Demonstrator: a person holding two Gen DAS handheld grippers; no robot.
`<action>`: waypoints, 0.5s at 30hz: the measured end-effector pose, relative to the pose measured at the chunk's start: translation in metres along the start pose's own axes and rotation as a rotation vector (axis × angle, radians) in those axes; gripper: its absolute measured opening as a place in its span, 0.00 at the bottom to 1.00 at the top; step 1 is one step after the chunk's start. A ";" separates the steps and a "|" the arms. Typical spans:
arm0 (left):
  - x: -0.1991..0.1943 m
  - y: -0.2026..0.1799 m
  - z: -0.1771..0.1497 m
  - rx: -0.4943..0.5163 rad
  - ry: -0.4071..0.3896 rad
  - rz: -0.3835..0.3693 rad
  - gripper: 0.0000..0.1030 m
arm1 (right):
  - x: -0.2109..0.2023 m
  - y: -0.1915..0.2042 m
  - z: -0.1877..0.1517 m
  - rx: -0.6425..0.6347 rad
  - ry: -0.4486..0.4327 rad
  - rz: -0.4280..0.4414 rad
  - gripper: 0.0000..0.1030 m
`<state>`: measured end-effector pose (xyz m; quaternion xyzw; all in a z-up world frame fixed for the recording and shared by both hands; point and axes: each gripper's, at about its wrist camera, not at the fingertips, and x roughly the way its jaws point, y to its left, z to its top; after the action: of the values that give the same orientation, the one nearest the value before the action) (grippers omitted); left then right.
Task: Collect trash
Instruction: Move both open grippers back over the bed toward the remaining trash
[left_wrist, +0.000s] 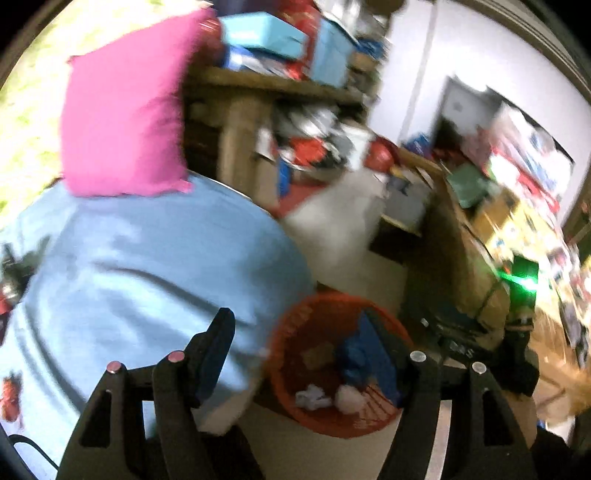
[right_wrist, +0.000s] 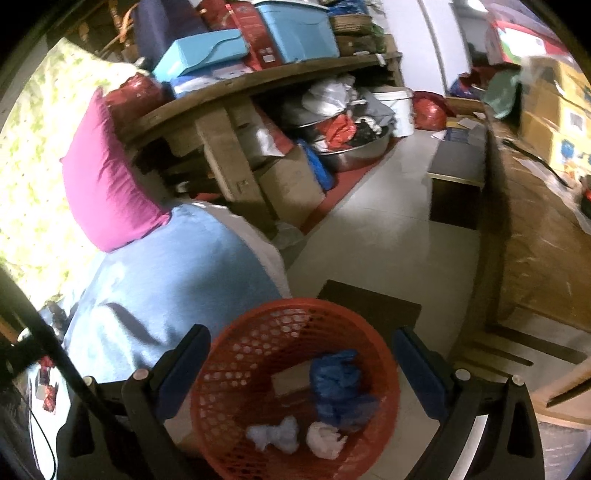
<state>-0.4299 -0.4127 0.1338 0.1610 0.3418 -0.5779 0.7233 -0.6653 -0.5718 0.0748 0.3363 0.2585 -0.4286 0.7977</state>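
1 red basket (right_wrist: 258, 354), 2 white wads (right_wrist: 325, 439), 1 blue bag (right_wrist: 336, 384)

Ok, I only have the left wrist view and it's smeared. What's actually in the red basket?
Observer: A crumpled blue bag, a pale blue wad, a white wad and a tan cardboard piece lie in the red basket.
Operator: Is the right gripper carrying anything?
Observer: No, the right gripper has open jaws, nothing between them, above the basket.
Operator: What's on the floor past it?
Observer: A dark mat, just behind the rim.
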 end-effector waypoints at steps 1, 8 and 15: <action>-0.011 0.013 0.001 -0.027 -0.032 0.024 0.68 | 0.002 0.008 0.001 -0.015 0.002 0.013 0.97; -0.076 0.098 -0.014 -0.188 -0.196 0.247 0.73 | 0.009 0.083 0.002 -0.154 0.021 0.123 0.97; -0.133 0.193 -0.064 -0.374 -0.248 0.421 0.74 | 0.006 0.186 -0.002 -0.323 0.024 0.253 0.97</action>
<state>-0.2800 -0.2221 0.1472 0.0205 0.3104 -0.3578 0.8804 -0.5026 -0.4977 0.1277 0.2388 0.2892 -0.2741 0.8856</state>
